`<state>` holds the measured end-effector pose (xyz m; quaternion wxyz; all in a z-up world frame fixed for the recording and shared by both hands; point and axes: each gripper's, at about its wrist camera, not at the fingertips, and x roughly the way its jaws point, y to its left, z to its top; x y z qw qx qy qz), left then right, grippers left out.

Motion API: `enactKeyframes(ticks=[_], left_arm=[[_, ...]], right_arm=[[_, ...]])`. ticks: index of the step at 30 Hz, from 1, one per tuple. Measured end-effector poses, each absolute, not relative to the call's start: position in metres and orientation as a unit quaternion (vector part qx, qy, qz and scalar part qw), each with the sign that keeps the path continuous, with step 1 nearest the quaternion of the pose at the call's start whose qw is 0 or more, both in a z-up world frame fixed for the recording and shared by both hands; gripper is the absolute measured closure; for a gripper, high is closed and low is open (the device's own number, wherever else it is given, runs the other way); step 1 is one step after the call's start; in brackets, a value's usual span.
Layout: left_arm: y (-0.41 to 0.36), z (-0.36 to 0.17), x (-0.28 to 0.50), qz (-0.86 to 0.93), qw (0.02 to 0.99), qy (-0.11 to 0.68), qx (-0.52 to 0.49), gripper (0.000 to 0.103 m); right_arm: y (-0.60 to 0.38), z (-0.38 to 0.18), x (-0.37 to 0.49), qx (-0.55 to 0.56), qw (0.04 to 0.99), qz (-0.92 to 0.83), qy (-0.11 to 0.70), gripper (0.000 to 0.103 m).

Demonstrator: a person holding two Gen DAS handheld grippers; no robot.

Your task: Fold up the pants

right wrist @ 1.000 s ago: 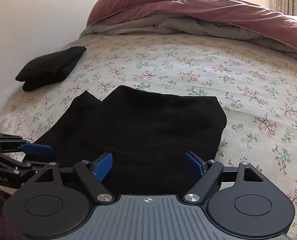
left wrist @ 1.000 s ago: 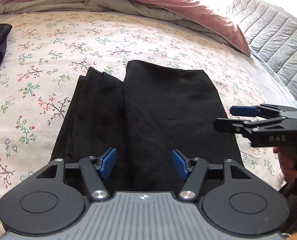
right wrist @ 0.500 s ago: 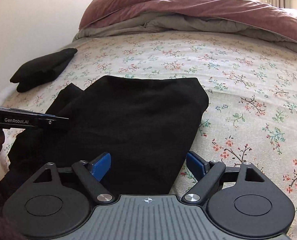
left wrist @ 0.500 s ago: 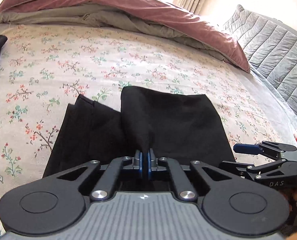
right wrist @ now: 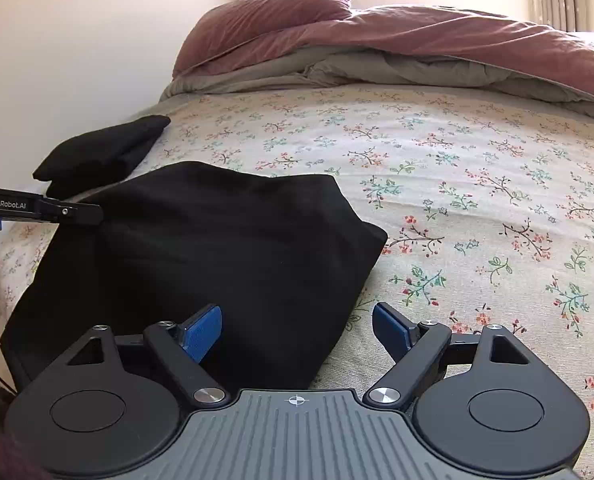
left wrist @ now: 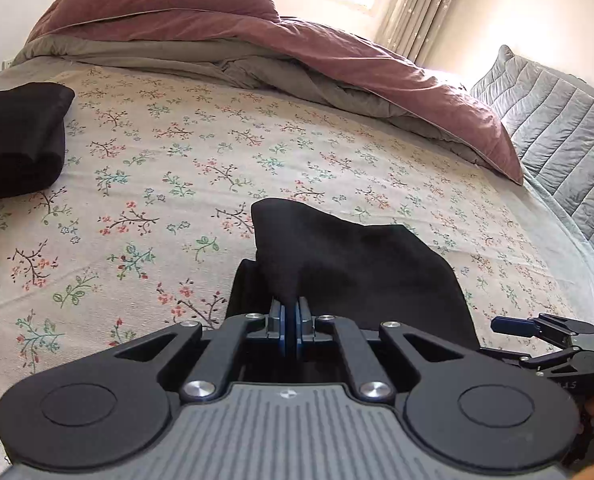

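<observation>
Black pants [left wrist: 361, 268] lie partly folded on the floral bed sheet [left wrist: 177, 184]. My left gripper [left wrist: 291, 320] is shut on a pinch of the pants' near edge and holds the cloth lifted off the bed. In the right wrist view the pants [right wrist: 217, 248] bulge up as a raised heap. My right gripper [right wrist: 297, 330] is open, with its left pad over the pants' near right edge and its right pad over the sheet. The left gripper [right wrist: 77, 213] shows at the left edge there, and the right gripper [left wrist: 537, 330] shows at the lower right of the left wrist view.
A second folded black garment [left wrist: 17, 140] lies at the far left of the bed, also in the right wrist view [right wrist: 101, 152]. A mauve and grey duvet [left wrist: 297, 60] is bunched along the far side. A grey quilted cover [left wrist: 557, 120] is at right. A wall [right wrist: 77, 40] borders the left.
My left gripper shut on the pants' near edge, then lifted it up and forward, bunching the cloth. My right gripper stayed open and shifted toward the pants' right edge.
</observation>
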<state>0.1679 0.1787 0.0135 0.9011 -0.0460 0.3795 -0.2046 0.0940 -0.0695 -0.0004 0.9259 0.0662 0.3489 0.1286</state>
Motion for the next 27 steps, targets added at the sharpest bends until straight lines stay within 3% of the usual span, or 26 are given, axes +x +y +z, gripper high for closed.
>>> enactKeyframes(ticks=[6, 9, 10, 11, 15, 20, 27], left_arm=[[0.181, -0.011, 0.181, -0.166, 0.902, 0.398, 0.000, 0.083], [0.192, -0.016, 0.187, -0.178, 0.895, 0.408, -0.037, 0.060], [0.199, -0.017, 0.190, -0.189, 0.888, 0.414, -0.066, 0.045], [0.207, -0.019, 0.193, -0.205, 0.878, 0.421, -0.103, 0.037], [0.230, -0.033, 0.208, -0.249, 0.834, 0.445, -0.211, 0.036], [0.233, -0.049, 0.219, -0.272, 0.802, 0.467, -0.255, 0.037], [0.217, -0.060, 0.228, -0.310, 0.774, 0.468, -0.292, 0.038]], right_arm=[[-0.065, -0.008, 0.098, 0.073, 0.918, 0.136, 0.366, 0.018], [-0.067, -0.010, 0.100, 0.088, 0.913, 0.140, 0.373, 0.018], [-0.067, -0.011, 0.100, 0.093, 0.912, 0.142, 0.374, 0.018], [-0.068, -0.011, 0.101, 0.099, 0.910, 0.144, 0.376, 0.018], [-0.078, -0.017, 0.107, 0.144, 0.896, 0.156, 0.390, 0.019], [-0.093, -0.025, 0.118, 0.222, 0.877, 0.153, 0.398, 0.021], [-0.105, -0.036, 0.141, 0.291, 0.861, 0.147, 0.390, 0.050]])
